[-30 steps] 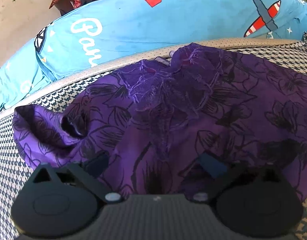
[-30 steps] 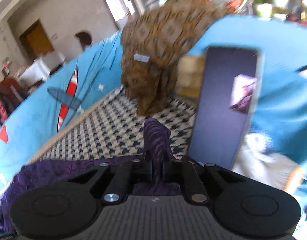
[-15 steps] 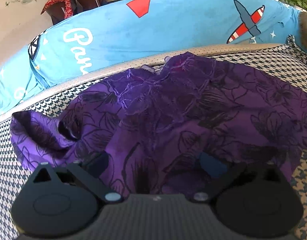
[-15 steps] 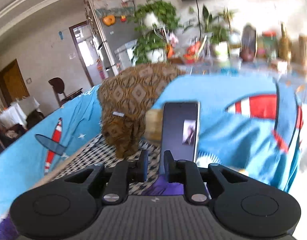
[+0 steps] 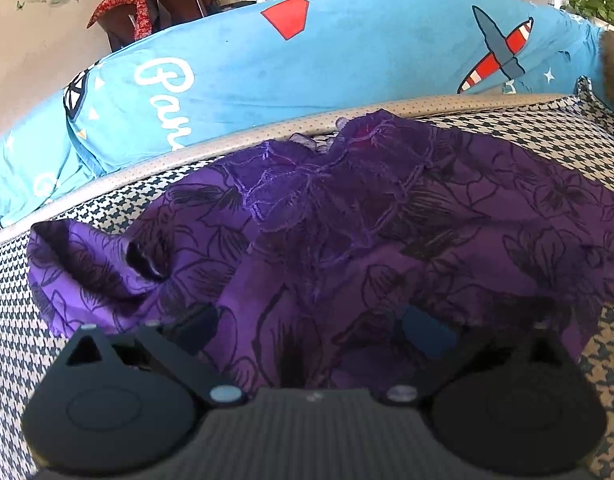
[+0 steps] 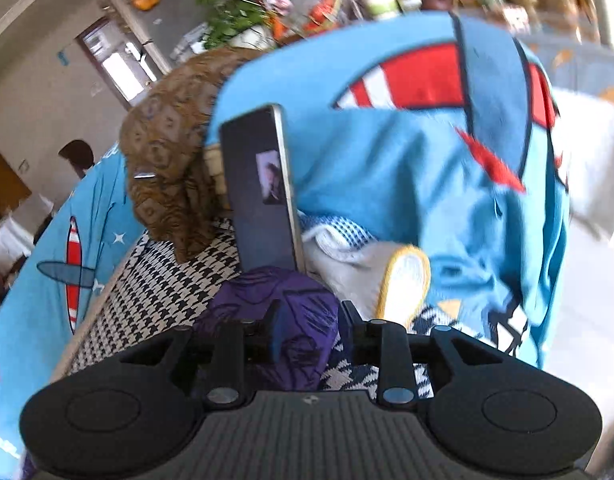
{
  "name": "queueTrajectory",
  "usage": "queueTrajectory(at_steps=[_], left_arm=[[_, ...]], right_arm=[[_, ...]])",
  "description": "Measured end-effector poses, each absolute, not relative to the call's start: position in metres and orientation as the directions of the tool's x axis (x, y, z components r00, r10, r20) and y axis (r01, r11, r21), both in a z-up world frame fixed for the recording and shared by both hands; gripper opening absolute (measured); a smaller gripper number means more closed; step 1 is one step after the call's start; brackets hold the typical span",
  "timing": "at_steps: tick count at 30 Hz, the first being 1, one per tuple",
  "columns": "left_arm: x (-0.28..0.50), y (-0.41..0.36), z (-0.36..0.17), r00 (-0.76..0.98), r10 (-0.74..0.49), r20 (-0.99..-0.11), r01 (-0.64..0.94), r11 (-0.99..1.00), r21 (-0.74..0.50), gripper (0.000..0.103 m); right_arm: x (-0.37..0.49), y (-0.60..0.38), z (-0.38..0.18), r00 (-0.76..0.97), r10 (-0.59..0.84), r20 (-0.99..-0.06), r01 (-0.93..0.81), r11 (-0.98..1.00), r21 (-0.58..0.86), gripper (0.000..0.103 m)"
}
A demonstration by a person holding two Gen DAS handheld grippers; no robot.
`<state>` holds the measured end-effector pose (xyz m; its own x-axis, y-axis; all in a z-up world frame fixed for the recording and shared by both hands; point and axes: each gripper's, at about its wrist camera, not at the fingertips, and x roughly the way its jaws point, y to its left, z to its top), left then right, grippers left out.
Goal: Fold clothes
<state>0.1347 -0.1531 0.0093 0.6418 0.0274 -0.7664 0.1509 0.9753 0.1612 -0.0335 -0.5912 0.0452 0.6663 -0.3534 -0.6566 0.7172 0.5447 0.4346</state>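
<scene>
One purple garment point(image 5: 347, 240) spread on houndstooth cushion point(image 5: 11, 280), two tongs at its edges.
Left tongs point(image 5: 311, 320) released wide, cloth draped between; right tongs point(image 6: 309, 320) opening, garment corner between, unpinched, phone point(image 6: 263, 188) just behind garment.

A houndstooth cushion point(image 5: 547, 148) carried the crumpled purple garment point(image 5: 347, 232) (black floral print) and a propped phone point(image 6: 263, 188).

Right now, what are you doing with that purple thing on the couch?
A person is folding a purple dress on the checkered cushion, a gripper in each hand. The left gripper hangs open over the near hem, the cloth under its fingers. The right gripper is opening, letting go of a bunched end beside a phone.
</scene>
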Motion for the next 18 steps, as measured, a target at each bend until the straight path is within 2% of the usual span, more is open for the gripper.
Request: queueTrajectory(at_steps=[6, 12, 15, 18], left_arm=[[0.136, -0.153, 0.008, 0.641, 0.033, -0.767, 0.146, 0.975, 0.164, 0.103], [0.137, -0.153, 0.007, 0.642, 0.04, -0.766, 0.142, 0.975, 0.17, 0.103], [0.136, -0.153, 0.008, 0.645, 0.044, -0.763, 0.14, 0.975, 0.175, 0.103], [0.136, -0.152, 0.009, 0.65, 0.049, -0.759, 0.135, 0.975, 0.179, 0.103]], right_arm=[[-0.023, -0.597, 0.029, 0.661, -0.284, -0.695, 0.721, 0.497, 0.483, 0.04], [-0.013, -0.603, 0.013, 0.657, -0.249, -0.712, 0.733, 0.429, 0.527, 0.039], [-0.021, -0.596, 0.021, 0.671, -0.299, -0.678, 0.73, 0.427, 0.534, 0.011], [-0.03, -0.59, 0.03, 0.683, -0.35, -0.641, 0.726, 0.426, 0.54, 0.011]])
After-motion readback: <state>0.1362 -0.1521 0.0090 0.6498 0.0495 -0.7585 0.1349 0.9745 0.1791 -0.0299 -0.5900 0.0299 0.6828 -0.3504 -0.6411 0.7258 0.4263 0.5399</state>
